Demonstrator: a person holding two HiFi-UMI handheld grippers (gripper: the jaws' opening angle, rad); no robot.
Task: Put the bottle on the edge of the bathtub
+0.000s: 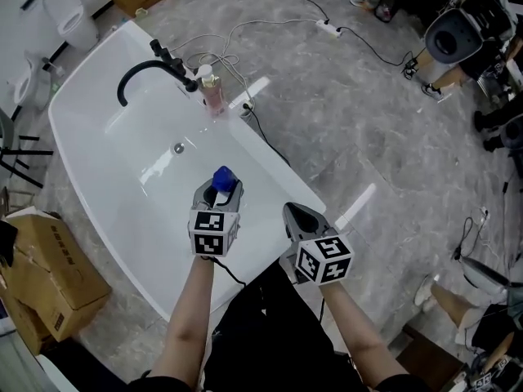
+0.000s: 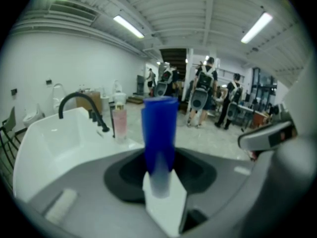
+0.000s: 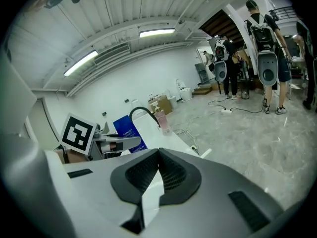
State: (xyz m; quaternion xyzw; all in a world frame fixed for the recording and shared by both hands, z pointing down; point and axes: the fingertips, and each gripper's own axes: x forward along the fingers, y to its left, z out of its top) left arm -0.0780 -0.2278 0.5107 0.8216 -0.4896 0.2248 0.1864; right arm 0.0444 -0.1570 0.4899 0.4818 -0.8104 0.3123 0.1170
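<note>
Over bathtub (image 1: 110,178): left tool (image 1: 219,189) grips blue bottle (image 1: 225,175).

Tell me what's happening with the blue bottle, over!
Left tool shut on blue bottle, above the bathtub. Right tool shut, empty. Pink bottle stands on far edge by faucet.
</note>
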